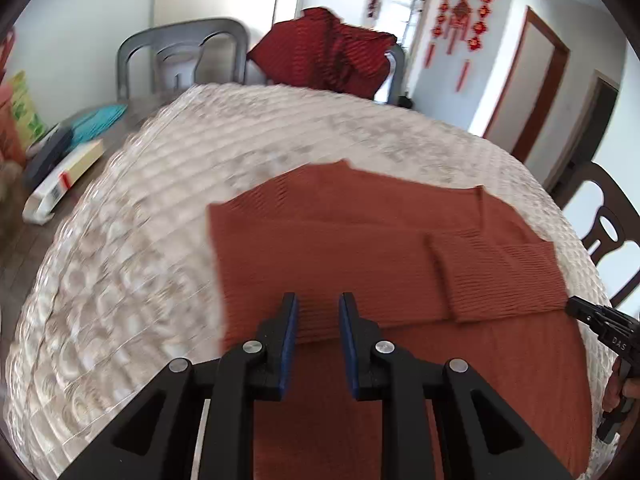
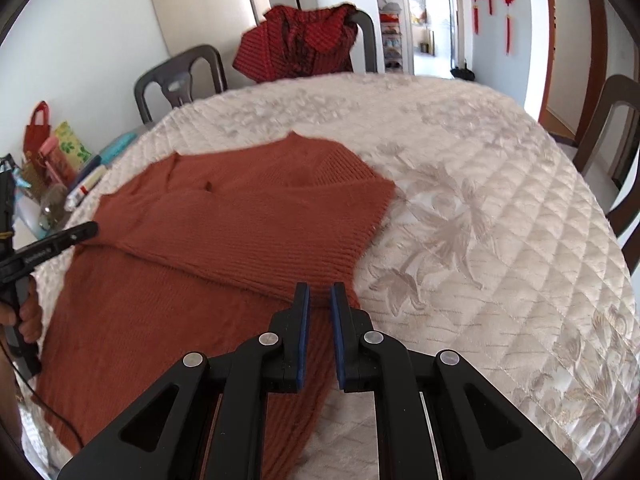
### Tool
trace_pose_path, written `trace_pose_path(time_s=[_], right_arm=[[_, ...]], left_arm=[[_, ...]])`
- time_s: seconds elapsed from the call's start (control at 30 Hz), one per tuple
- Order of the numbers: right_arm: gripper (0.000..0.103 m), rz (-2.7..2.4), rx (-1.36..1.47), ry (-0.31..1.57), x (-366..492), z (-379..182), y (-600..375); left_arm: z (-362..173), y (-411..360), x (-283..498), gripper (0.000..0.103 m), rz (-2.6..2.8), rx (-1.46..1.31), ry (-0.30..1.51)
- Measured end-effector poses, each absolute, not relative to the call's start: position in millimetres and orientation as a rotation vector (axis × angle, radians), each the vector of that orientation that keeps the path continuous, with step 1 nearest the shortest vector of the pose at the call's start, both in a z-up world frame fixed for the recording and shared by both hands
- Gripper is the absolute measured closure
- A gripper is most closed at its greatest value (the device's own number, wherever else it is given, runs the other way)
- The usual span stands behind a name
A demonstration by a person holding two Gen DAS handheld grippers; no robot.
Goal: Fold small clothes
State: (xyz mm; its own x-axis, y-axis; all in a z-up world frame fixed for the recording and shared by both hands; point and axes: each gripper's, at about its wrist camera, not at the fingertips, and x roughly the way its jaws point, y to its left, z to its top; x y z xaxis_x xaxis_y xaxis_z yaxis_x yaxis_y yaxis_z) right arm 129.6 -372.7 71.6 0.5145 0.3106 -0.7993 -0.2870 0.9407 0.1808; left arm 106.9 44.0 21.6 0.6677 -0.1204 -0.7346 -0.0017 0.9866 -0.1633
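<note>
A rust-brown knitted sweater [image 1: 360, 240] lies flat on the round quilted table, sleeves folded across the body; it also shows in the right wrist view [image 2: 224, 232]. My left gripper [image 1: 318, 300] is open and empty, just above the sweater's near left part. My right gripper [image 2: 320, 290] is open with a narrow gap, empty, above the sweater's right edge by a folded sleeve. The right gripper's tip also shows in the left wrist view [image 1: 576, 306] at the sweater's right edge, and the left gripper's tip in the right wrist view [image 2: 86, 230] at its left edge.
The white quilted tablecloth [image 2: 480, 220] covers the table. A red garment [image 2: 300, 44] hangs on a chair at the far side. Grey chairs [image 1: 180, 56] and a dark chair [image 2: 620, 152] ring the table. Boxes and bags [image 1: 60, 176] lie at the left.
</note>
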Motion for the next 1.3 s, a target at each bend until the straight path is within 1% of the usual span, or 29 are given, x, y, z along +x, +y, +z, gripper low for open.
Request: trace_pose_path(time_s=[0.2, 0.33, 0.37, 0.4, 0.43, 0.5, 0.53, 0.63, 0.77, 1.17, 1.23, 1.3], right_arm=[[0.093, 0.375, 0.014, 0.965, 129, 70, -372], [0.091, 0.369, 0.016, 0.967, 125, 74, -372], [0.089, 0.372, 0.017, 0.963, 122, 76, -372], [0.084, 0.374, 0.017, 0.956, 120, 78, -372], [0.079, 0.377, 0.018, 0.951, 117, 79, -372], [0.072, 0.386, 0.030, 0.946, 113, 82, -373], [0.071, 0.393, 0.043, 0.943, 110, 84, -374], [0.071, 0.408, 0.066, 0.937, 103, 88, -375], [0.070, 0.432, 0.078, 0.941, 92, 90, -374], [0.069, 0.480, 0.085, 0.953, 57, 87, -369], [0.065, 0.474, 0.099, 0.957, 52, 86, -372], [0.063, 0.461, 0.122, 0.958, 48, 84, -379]], left_arm=[[17, 45, 104, 0.080, -0.084, -0.168, 0.836], [24, 47, 93, 0.080, -0.088, -0.161, 0.821], [25, 48, 89, 0.077, -0.090, -0.159, 0.821], [26, 48, 85, 0.075, -0.091, -0.158, 0.822], [27, 48, 81, 0.070, -0.090, -0.156, 0.822], [28, 49, 72, 0.068, -0.093, -0.154, 0.819], [29, 49, 67, 0.067, -0.095, -0.153, 0.818], [33, 51, 52, 0.063, -0.095, -0.146, 0.808], [35, 51, 36, 0.061, -0.094, -0.127, 0.799], [20, 54, -1, 0.061, -0.099, -0.155, 0.833], [16, 56, -6, 0.061, -0.100, -0.162, 0.845], [11, 59, -10, 0.061, -0.097, -0.183, 0.858]])
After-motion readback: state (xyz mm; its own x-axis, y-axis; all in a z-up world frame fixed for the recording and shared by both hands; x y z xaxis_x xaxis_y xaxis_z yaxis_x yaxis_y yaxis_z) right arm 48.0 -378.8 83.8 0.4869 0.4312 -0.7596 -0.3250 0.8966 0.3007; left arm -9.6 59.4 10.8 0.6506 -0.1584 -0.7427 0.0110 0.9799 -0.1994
